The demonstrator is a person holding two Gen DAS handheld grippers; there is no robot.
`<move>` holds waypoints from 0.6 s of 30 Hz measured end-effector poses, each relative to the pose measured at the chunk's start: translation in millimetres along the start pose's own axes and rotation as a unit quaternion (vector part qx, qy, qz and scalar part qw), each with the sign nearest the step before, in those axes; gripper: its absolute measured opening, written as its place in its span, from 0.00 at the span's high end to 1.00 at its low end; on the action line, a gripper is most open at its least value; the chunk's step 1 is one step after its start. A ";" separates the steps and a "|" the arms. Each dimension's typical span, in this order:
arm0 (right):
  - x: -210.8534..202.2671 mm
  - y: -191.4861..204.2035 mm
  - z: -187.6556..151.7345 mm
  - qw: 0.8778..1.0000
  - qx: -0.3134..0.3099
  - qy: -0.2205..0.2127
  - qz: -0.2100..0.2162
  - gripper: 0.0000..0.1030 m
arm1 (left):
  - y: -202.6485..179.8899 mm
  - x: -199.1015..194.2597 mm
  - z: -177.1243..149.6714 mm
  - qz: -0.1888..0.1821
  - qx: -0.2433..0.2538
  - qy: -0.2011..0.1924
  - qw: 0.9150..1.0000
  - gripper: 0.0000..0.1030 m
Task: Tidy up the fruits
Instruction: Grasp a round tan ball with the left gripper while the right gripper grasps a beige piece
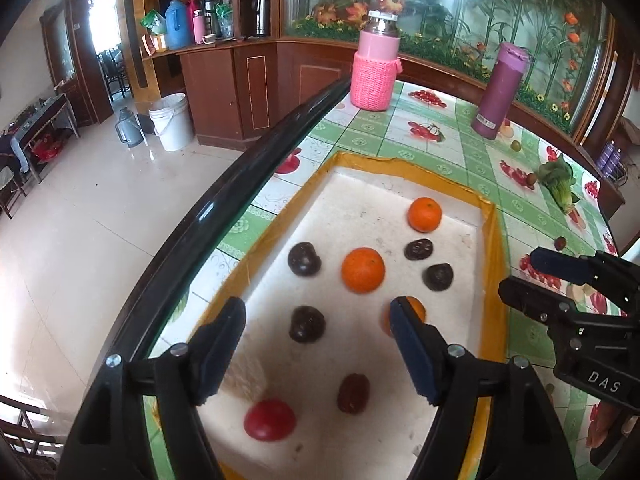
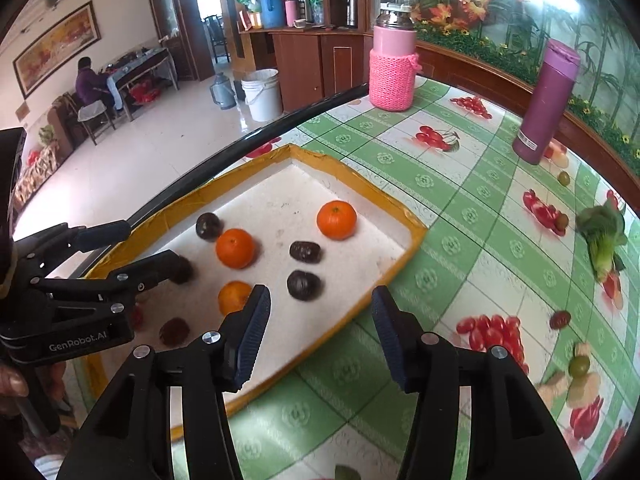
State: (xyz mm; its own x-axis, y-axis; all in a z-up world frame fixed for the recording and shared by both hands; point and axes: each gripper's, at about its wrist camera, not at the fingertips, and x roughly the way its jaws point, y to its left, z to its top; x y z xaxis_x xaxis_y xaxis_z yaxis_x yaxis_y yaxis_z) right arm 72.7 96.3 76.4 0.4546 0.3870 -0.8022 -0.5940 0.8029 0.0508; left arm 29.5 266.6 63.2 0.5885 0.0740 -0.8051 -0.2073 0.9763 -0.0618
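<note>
A white foam tray with a yellow taped rim (image 1: 494, 240) (image 2: 416, 236) lies on the table. It holds three oranges (image 1: 363, 270) (image 2: 235, 248), several dark wrinkled fruits (image 1: 304, 258) (image 2: 304, 285), a dark red date (image 1: 353, 393) and a red tomato (image 1: 270, 419). My left gripper (image 1: 316, 320) is open and empty above the tray, over a dark fruit (image 1: 307, 323). My right gripper (image 2: 320, 312) is open and empty above the tray's right rim; it also shows in the left wrist view (image 1: 516, 276). The left gripper shows in the right wrist view (image 2: 148, 248).
A pink knit-covered flask (image 1: 375, 68) (image 2: 394, 64) and a purple bottle (image 1: 498, 90) (image 2: 546, 100) stand at the back. A leafy green vegetable (image 1: 558, 184) (image 2: 602, 236), a small dark fruit (image 2: 559, 319) and small green fruits (image 2: 579, 365) lie on the tablecloth at right. The table's black edge (image 1: 224, 200) runs along the left.
</note>
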 end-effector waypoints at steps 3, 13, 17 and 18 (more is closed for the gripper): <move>-12.2 -5.3 -10.8 1.000 0.004 -0.002 -0.002 0.48 | -9.2 -9.5 -5.9 -0.001 0.001 -0.005 1.000 0.26; -49.7 -49.9 -53.2 0.999 0.034 -0.011 -0.023 0.44 | -61.5 -31.2 -16.9 -0.010 0.024 -0.014 1.000 0.25; -65.9 -81.9 -72.5 0.998 0.056 -0.013 -0.040 0.44 | -94.0 -34.2 -18.9 -0.017 0.043 -0.014 0.999 0.23; -69.3 -92.1 -77.2 0.997 0.062 -0.012 -0.046 0.43 | -103.1 -34.9 -19.7 -0.020 0.050 -0.014 0.998 0.23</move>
State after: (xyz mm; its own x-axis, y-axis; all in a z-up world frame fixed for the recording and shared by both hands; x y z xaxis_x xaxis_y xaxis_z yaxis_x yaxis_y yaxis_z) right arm 44.7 -39.5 81.4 0.5204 0.3179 -0.7926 -0.4626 0.8851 0.0513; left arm 14.9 159.4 86.0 0.6161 0.0395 -0.7866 -0.1061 0.9938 -0.0332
